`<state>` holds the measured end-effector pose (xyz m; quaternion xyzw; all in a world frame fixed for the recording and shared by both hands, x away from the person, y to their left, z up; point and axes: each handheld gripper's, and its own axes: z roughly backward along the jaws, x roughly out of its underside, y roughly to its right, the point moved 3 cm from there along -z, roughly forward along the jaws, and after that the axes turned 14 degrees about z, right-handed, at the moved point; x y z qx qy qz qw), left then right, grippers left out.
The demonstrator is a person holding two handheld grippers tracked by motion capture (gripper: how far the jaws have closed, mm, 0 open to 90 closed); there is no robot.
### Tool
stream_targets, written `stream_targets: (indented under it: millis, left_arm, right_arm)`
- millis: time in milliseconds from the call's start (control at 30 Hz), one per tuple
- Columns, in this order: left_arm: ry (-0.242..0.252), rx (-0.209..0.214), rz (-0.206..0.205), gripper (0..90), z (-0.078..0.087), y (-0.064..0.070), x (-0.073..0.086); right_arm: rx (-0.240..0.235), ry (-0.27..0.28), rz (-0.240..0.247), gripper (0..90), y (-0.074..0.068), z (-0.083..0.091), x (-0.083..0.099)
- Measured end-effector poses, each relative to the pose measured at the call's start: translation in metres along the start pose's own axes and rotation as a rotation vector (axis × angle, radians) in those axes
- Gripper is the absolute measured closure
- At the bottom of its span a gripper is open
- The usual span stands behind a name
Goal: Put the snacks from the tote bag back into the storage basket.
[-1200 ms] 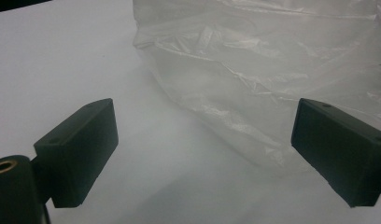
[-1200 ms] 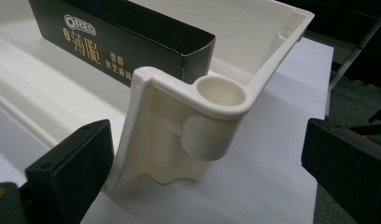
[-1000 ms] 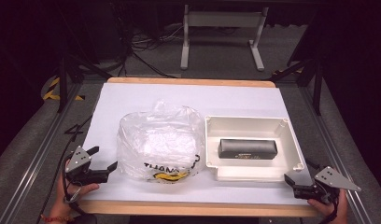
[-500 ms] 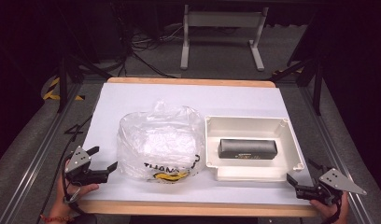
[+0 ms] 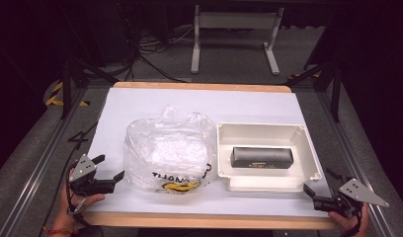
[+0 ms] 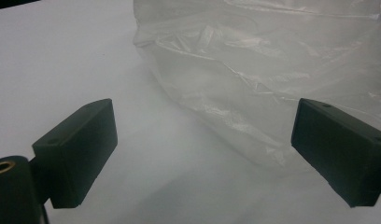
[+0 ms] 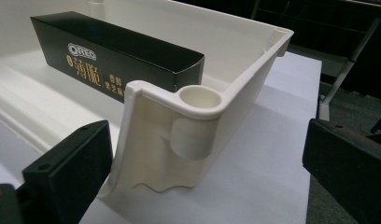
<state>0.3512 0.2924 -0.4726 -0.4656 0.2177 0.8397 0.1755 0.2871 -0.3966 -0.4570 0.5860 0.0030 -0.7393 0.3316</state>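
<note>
A crumpled clear plastic bag (image 5: 167, 153) with yellow and black print lies left of centre on the white table. To its right stands a white plastic tray (image 5: 261, 127) with a black Oreo box (image 5: 261, 156) lying flat inside. My left gripper (image 5: 109, 167) is open at the front left, its jaws pointing at the bag's lower edge (image 6: 272, 70) and apart from it (image 6: 202, 135). My right gripper (image 5: 320, 181) is open at the front right. Its jaws stand either side of the tray's near corner (image 7: 198, 100) without touching it, with the box (image 7: 114, 51) behind.
The white sheet (image 5: 199, 101) covers a wooden tabletop whose front edge (image 5: 204, 219) runs just ahead of both hands. Beyond the table are a metal stand's legs (image 5: 234, 29) and floor cables (image 5: 150, 59). Dark rails flank both sides.
My right gripper has drawn back slightly toward the front right corner. The left gripper, bag, tray and box have stayed where they were.
</note>
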Motion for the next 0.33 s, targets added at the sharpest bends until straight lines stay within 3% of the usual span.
stream_targets:
  millis: [333]
  left_arm:
    - [-0.003,0.004,0.009,7.8,0.0001,-0.0009,-0.0002]
  right_arm:
    - [-0.002,0.002,-0.001,3.0,0.0003,0.0003,0.0001]
